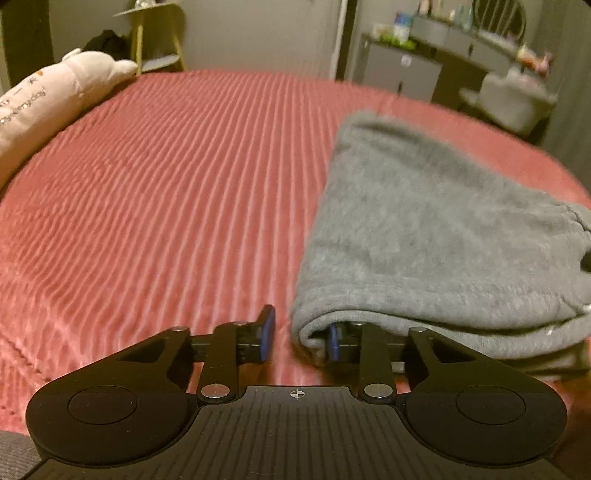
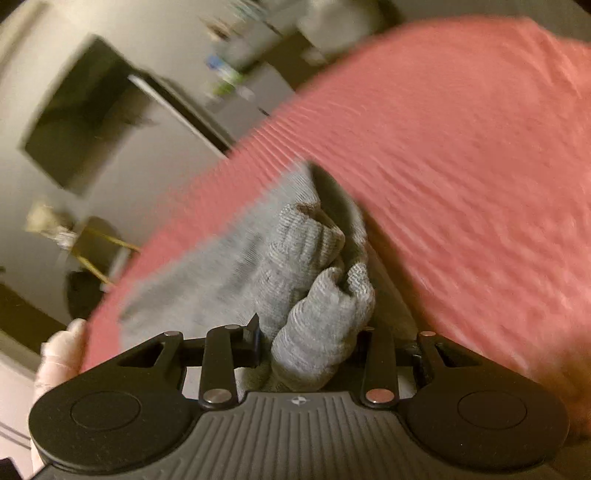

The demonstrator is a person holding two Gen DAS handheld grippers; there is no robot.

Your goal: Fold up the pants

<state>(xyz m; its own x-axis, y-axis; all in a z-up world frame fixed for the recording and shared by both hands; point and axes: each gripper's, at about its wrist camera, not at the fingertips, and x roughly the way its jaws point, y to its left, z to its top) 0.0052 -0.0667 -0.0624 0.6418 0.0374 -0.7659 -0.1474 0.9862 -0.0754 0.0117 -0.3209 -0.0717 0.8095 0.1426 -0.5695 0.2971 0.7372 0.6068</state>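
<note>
The grey pants (image 1: 424, 236) lie folded on the right side of the red ribbed bedspread (image 1: 166, 184). My left gripper (image 1: 301, 338) is low at their near left corner. Its right blue pad (image 1: 333, 341) is tucked under the folded edge, and its left pad (image 1: 267, 332) stands clear with bedspread showing beside it, so the jaws are open. In the blurred, tilted right wrist view, my right gripper (image 2: 312, 339) is shut on a bunched ribbed band of the pants (image 2: 317, 317). More grey cloth (image 2: 221, 280) trails away over the bedspread (image 2: 461, 166).
A pink plush pillow (image 1: 40, 107) lies along the bed's left edge. Beyond the bed stand a yellow-green side table (image 1: 155, 33), grey cabinets with bottles (image 1: 406, 66) and a grey chair (image 1: 513, 99). A pale soft shape (image 2: 59, 362) shows at the bed's edge.
</note>
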